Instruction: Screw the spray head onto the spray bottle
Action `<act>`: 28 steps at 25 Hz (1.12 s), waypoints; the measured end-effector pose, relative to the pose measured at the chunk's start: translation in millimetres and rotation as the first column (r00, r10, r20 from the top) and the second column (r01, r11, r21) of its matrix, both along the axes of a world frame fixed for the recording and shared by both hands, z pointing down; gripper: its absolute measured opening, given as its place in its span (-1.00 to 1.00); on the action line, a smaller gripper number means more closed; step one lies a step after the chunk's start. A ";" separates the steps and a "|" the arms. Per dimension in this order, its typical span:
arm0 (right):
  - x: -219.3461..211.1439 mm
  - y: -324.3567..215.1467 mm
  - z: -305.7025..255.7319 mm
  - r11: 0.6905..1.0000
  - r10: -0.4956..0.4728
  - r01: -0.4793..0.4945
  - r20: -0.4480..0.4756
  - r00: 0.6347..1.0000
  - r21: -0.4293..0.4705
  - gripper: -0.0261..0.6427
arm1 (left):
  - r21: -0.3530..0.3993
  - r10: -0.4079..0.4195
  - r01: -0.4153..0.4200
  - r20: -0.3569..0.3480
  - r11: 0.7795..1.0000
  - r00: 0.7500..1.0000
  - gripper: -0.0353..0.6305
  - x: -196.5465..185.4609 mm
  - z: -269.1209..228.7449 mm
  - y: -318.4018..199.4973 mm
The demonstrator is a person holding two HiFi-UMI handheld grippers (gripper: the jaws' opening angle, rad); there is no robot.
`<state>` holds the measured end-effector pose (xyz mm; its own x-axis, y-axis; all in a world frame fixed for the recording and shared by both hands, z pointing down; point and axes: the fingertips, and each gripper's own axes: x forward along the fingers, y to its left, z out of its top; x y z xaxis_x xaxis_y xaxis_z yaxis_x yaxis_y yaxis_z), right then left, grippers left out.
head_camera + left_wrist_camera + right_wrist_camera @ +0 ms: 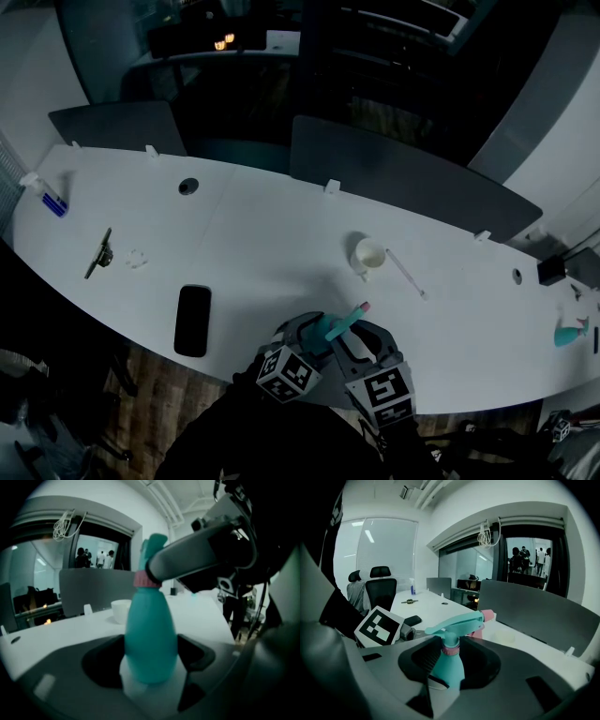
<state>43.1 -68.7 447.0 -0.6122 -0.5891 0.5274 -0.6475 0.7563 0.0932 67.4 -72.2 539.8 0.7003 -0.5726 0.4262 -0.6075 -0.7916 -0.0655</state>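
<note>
Teal bottle point(151, 634) in L gripper point(151, 660), spray head point(459, 620) in R gripper point(450, 656), fingers point(201, 555) snug, nose-down.

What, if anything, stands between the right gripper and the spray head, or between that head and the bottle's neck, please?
Nothing visible does. The right gripper has its jaws round the base of the spray head, which sits on the neck of the spray bottle held in the left gripper.
</note>
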 end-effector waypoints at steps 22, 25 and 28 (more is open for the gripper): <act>-1.3 7.2 -1.0 0.964 -0.265 0.265 0.060 0.962 0.013 -0.54 | -0.023 0.188 -0.188 0.012 0.982 0.982 0.18 -1.4 0.6 7.7; -1.5 7.7 -1.3 0.959 -0.284 0.284 0.035 0.958 0.016 -0.54 | -0.033 0.157 -0.157 -0.022 0.987 0.987 0.17 -2.0 0.0 7.9; -1.8 10.8 -0.7 0.946 -0.324 0.324 -0.039 0.945 0.009 -0.54 | -0.040 0.215 -0.213 0.037 0.976 0.976 0.15 -1.0 1.7 9.8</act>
<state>41.3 -57.9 446.3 -0.7522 -0.3702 0.5451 -0.3636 0.9231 0.1251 66.5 -62.4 541.6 0.7869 -0.3953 0.4739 -0.4210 -0.9053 -0.0562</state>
